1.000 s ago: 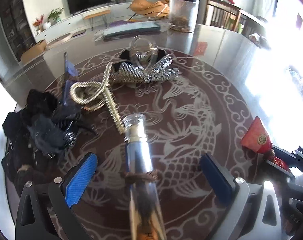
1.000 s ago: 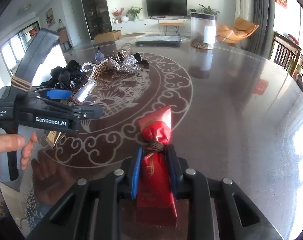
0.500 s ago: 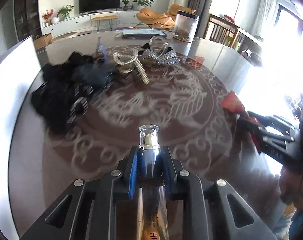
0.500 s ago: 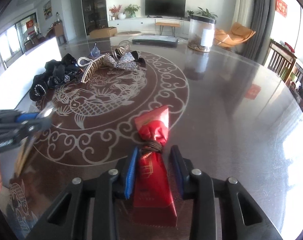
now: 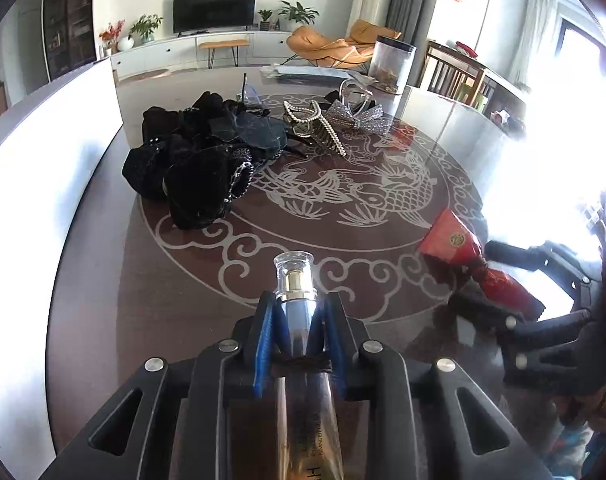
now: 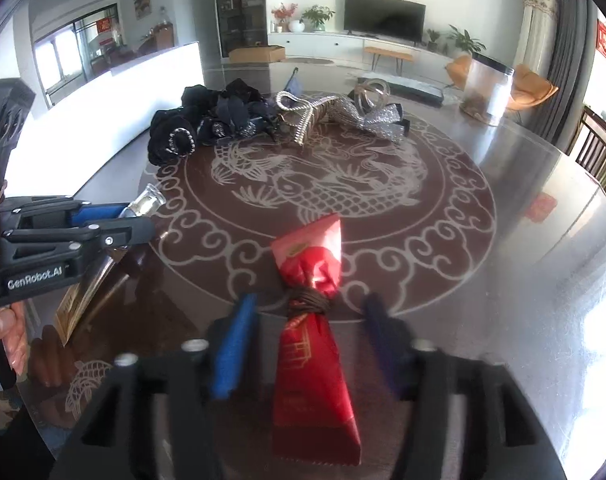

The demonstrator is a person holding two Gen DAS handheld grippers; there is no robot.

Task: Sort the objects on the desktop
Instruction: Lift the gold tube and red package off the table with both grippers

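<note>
My left gripper grips a slim glass bottle by its silver neck, the blue fingers pressed against both sides and easing slightly apart; its clear cap juts just past the fingertips and the amber body runs back between them. My right gripper is opening, its fingers standing clear on either side of a red foil packet tied at the waist with a brown band, which lies flat on the bench between them, its flared top ahead of the fingertips. Well beyond both sets of fingers, at the far edge of the bench's dragon-patterned disc, I see a heap of black hair accessories, a pearl-trimmed hair claw just right of it, and a silver glitter bow touching the claw. A clear canister stands farther off to the right. From the right wrist view, the left gripper sits just left of the packet, held by a hand.
</note>
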